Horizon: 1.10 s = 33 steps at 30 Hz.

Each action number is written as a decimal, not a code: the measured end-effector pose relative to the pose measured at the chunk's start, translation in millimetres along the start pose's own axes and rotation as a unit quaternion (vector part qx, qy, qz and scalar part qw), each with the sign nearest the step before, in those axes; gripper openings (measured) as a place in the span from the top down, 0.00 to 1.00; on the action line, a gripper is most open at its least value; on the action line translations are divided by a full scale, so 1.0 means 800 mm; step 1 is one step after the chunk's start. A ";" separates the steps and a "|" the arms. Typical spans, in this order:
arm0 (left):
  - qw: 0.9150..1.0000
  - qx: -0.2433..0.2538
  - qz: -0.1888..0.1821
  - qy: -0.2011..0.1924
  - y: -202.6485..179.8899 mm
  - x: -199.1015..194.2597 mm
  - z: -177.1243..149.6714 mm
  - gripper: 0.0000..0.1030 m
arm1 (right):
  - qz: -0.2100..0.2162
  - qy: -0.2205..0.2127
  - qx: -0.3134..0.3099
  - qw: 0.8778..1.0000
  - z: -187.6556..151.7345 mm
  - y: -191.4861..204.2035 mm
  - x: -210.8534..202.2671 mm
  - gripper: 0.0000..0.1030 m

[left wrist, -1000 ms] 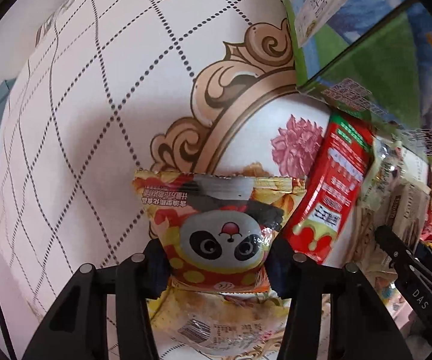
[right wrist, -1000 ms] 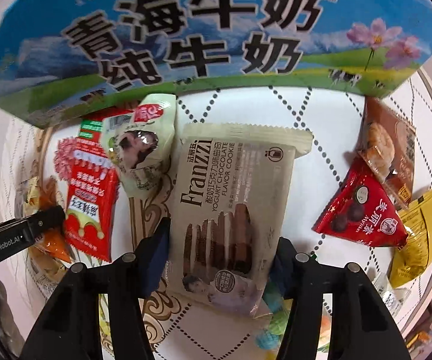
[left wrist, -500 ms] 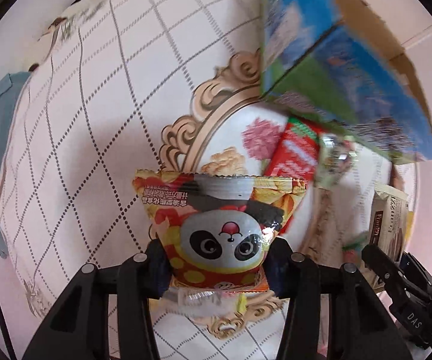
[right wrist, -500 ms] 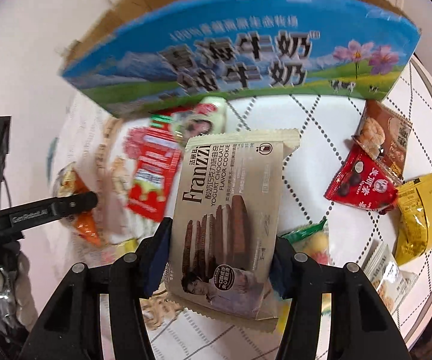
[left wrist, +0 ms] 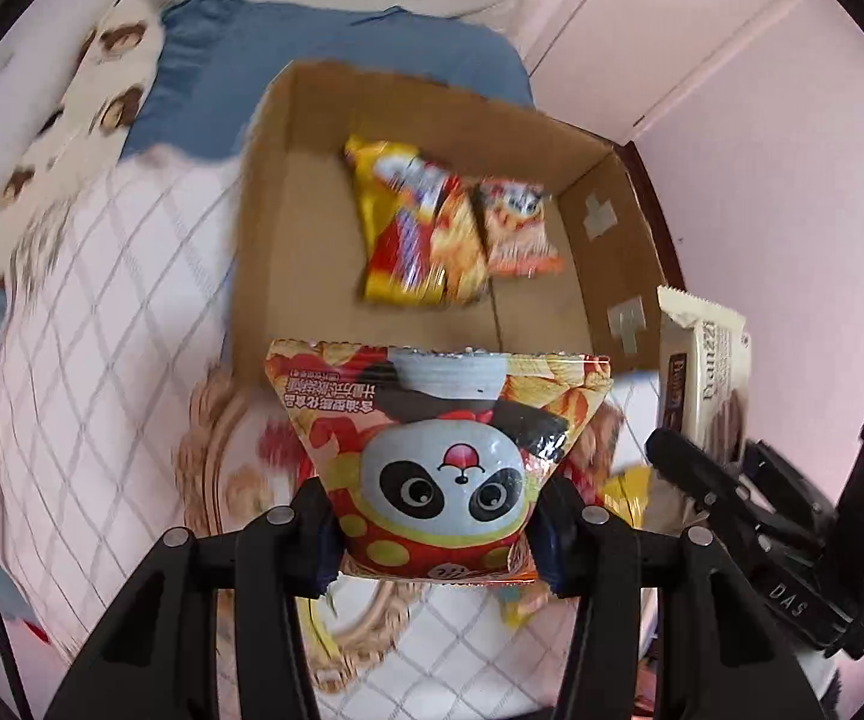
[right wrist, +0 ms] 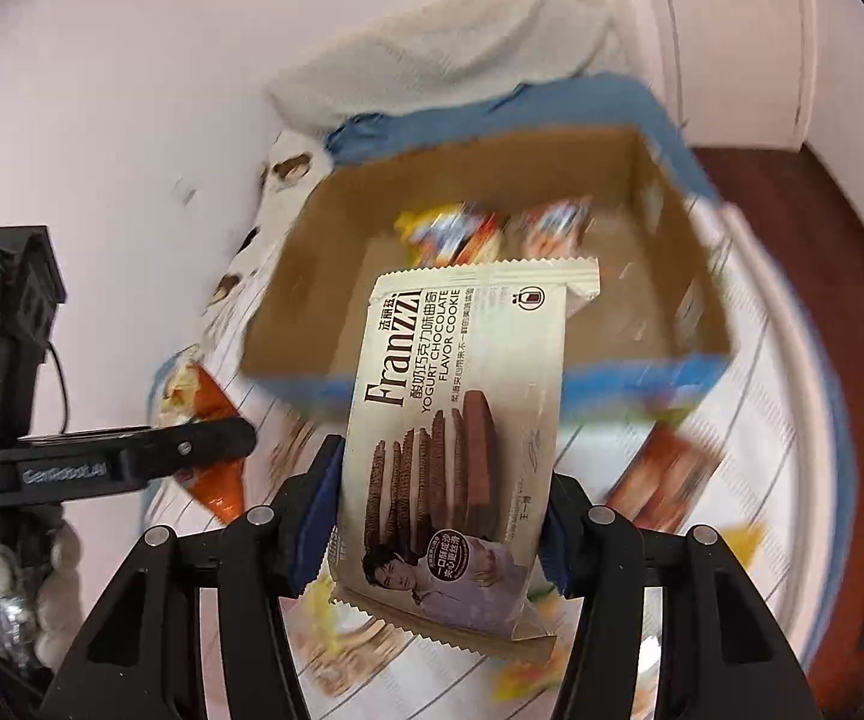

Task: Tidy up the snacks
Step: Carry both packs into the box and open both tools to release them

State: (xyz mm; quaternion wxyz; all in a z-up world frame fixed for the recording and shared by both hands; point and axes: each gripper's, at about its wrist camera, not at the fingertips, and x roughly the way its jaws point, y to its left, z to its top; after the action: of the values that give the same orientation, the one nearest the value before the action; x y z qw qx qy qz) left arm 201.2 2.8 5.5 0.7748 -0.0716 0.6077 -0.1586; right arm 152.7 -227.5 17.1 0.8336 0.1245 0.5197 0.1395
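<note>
My left gripper is shut on a red-and-yellow panda snack bag, held in the air in front of an open cardboard box. Inside the box lie a yellow-red snack bag and a smaller orange one. My right gripper is shut on a cream Franzzi chocolate cookie pack, raised before the same box. In the left wrist view that pack and the right gripper show at the right. In the right wrist view the left gripper with its orange bag shows at the left.
The box stands on a white quilted cloth with a gold scroll pattern. Blurred loose snacks lie on it below the box. A blue cushion and white bedding lie behind. A pink wall and cupboard door are at the right.
Both grippers have risen with their packs and tilted up. The box's printed side has given way to a look into its open top, with two bags inside.
</note>
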 end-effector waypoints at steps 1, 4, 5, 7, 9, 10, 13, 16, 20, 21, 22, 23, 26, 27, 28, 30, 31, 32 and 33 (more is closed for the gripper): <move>1.000 0.002 0.008 0.002 -0.011 0.006 0.015 0.55 | -0.008 -0.002 0.001 1.000 0.020 -0.011 0.003 0.43; 0.999 0.004 0.034 0.018 -0.019 0.031 0.064 0.55 | -0.031 0.001 -0.001 1.000 0.071 -0.036 0.027 0.43; 0.999 0.003 0.041 0.025 -0.018 0.041 0.080 0.55 | -0.034 0.002 0.002 0.999 0.084 -0.045 0.033 0.43; 0.997 0.000 0.062 0.037 -0.013 0.061 0.113 0.55 | -0.045 0.018 0.000 0.999 0.117 -0.064 0.057 0.43; 0.996 -0.004 0.078 0.049 -0.007 0.082 0.141 0.55 | -0.051 0.028 -0.006 0.998 0.141 -0.077 0.073 0.43; 0.995 -0.009 0.085 0.055 0.005 0.091 0.153 0.55 | -0.058 0.032 -0.006 0.998 0.154 -0.085 0.085 0.43; 0.991 -0.016 0.110 0.069 0.028 0.115 0.178 0.55 | -0.079 0.042 -0.016 0.996 0.181 -0.100 0.116 0.43; 0.988 -0.015 0.129 0.082 0.042 0.137 0.195 0.55 | -0.092 0.053 -0.018 0.994 0.204 -0.114 0.144 0.43; 0.987 -0.025 0.135 0.089 0.053 0.156 0.205 0.50 | -0.108 0.062 -0.021 0.992 0.219 -0.122 0.170 0.25; 0.987 -0.026 0.131 0.087 0.055 0.159 0.207 0.35 | -0.115 0.065 -0.020 0.991 0.222 -0.124 0.175 0.07; 0.988 -0.026 0.127 0.084 0.056 0.161 0.209 0.18 | -0.118 0.065 -0.018 0.991 0.219 -0.125 0.173 0.05; 0.989 -0.025 0.127 0.077 0.057 0.162 0.209 0.11 | -0.119 0.062 -0.013 0.991 0.219 -0.125 0.173 0.05; 0.989 -0.027 0.126 0.076 0.057 0.163 0.208 0.09 | -0.119 0.062 -0.009 0.991 0.219 -0.122 0.177 0.05; 0.989 -0.031 0.123 0.075 0.058 0.163 0.206 0.09 | -0.119 0.062 -0.008 0.991 0.217 -0.121 0.177 0.05; 0.990 -0.032 0.121 0.072 0.059 0.162 0.204 0.09 | -0.119 0.064 -0.008 0.991 0.216 -0.120 0.179 0.05; 0.991 -0.031 0.118 0.062 0.056 0.157 0.198 0.09 | -0.119 0.069 -0.004 0.990 0.211 -0.119 0.181 0.05; 0.991 -0.032 0.117 0.056 0.054 0.153 0.195 0.09 | -0.117 0.070 -0.003 0.991 0.208 -0.118 0.181 0.05; 0.991 -0.033 0.118 0.052 0.052 0.149 0.190 0.09 | -0.119 0.071 -0.003 0.990 0.204 -0.116 0.181 0.05; 0.991 -0.033 0.120 0.045 0.050 0.145 0.185 0.09 | -0.124 0.071 -0.004 0.990 0.199 -0.114 0.179 0.05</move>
State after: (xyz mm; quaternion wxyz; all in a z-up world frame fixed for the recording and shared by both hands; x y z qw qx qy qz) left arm 374.8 -10.4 -76.1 0.7574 -0.0167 0.6510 -0.0477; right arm 366.3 -270.4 -66.1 0.8059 0.0457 0.5885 0.0453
